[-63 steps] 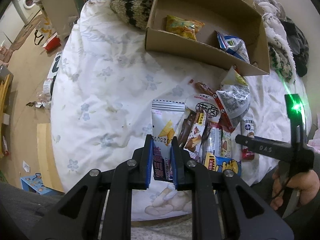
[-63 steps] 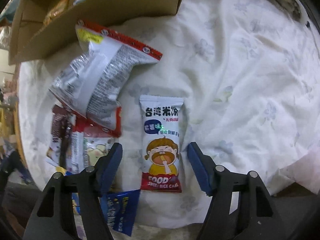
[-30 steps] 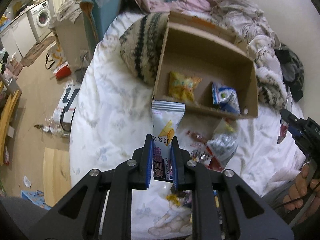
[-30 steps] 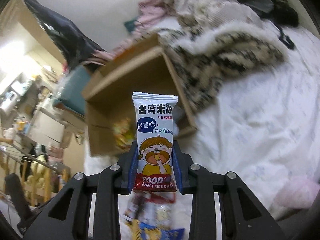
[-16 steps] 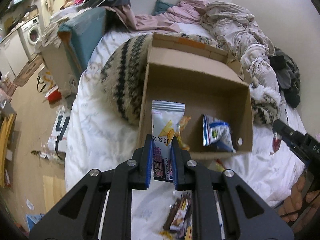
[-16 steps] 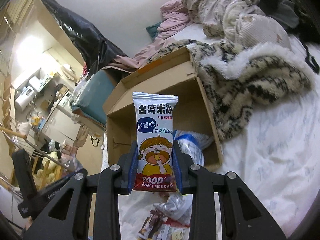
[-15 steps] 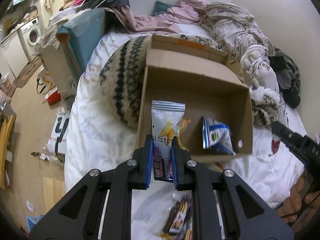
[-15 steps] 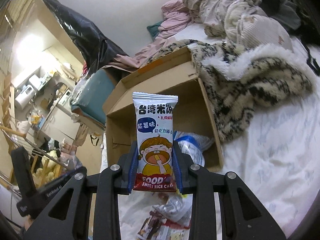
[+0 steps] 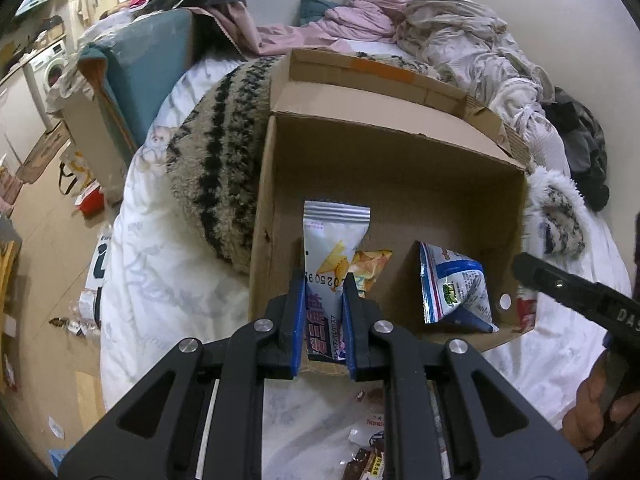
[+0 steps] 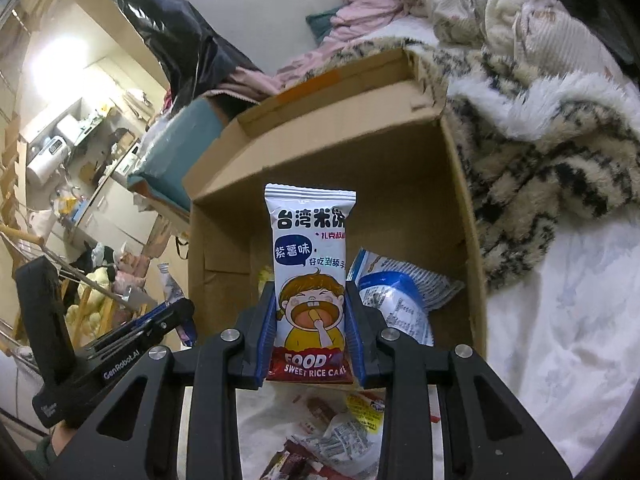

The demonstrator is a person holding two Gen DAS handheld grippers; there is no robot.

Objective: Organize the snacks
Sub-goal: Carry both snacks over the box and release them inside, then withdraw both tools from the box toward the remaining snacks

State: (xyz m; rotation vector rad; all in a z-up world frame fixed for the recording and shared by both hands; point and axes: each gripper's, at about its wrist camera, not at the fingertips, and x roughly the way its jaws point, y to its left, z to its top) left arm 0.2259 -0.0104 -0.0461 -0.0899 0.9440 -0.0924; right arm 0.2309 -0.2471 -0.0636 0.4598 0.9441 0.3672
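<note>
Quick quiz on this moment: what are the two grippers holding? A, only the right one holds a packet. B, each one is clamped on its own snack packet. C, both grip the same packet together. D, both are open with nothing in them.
B: the left gripper is shut on a white and purple packet, and the right gripper is shut on the sweet rice cake packet, both held before the cardboard box.
</note>
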